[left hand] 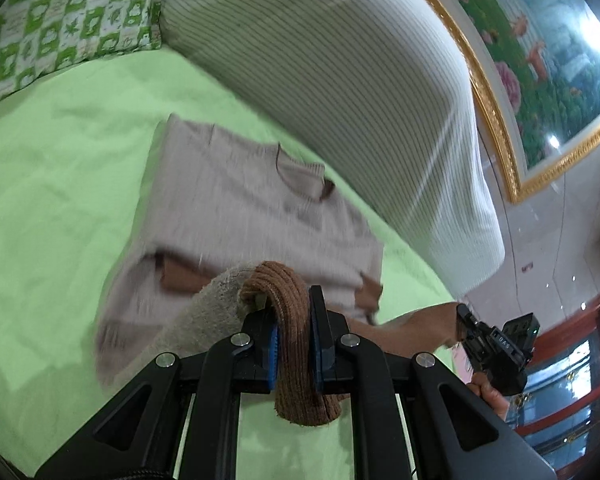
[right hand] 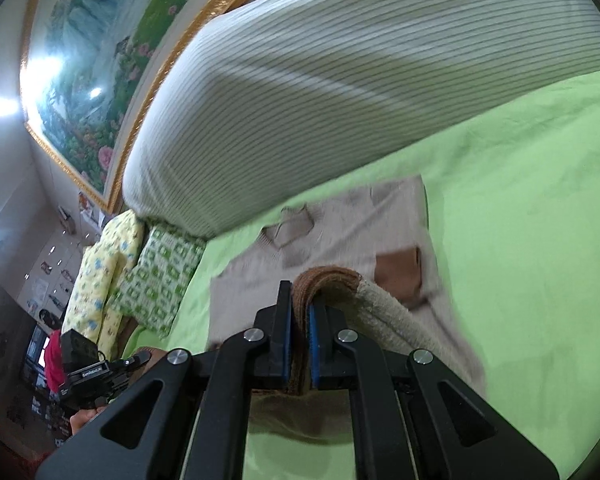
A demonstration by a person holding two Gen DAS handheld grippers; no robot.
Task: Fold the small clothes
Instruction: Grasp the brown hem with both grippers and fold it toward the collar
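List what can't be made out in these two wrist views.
- Left wrist view: sweater is motion-blurred; its near hem hides behind the left gripper.
- Right wrist view: right gripper covers the brown band it clamps.
- Both views: striped cushion is cut off by the frame.

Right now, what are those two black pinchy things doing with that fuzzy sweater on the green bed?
A person is folding a small beige sweater on a bed with a green sheet. The left gripper and the right gripper are each shut on its brown ribbed hem, lifting that edge above the rest of the sweater, which lies flat. A big striped pillow sits behind it. The fold is not finished yet.
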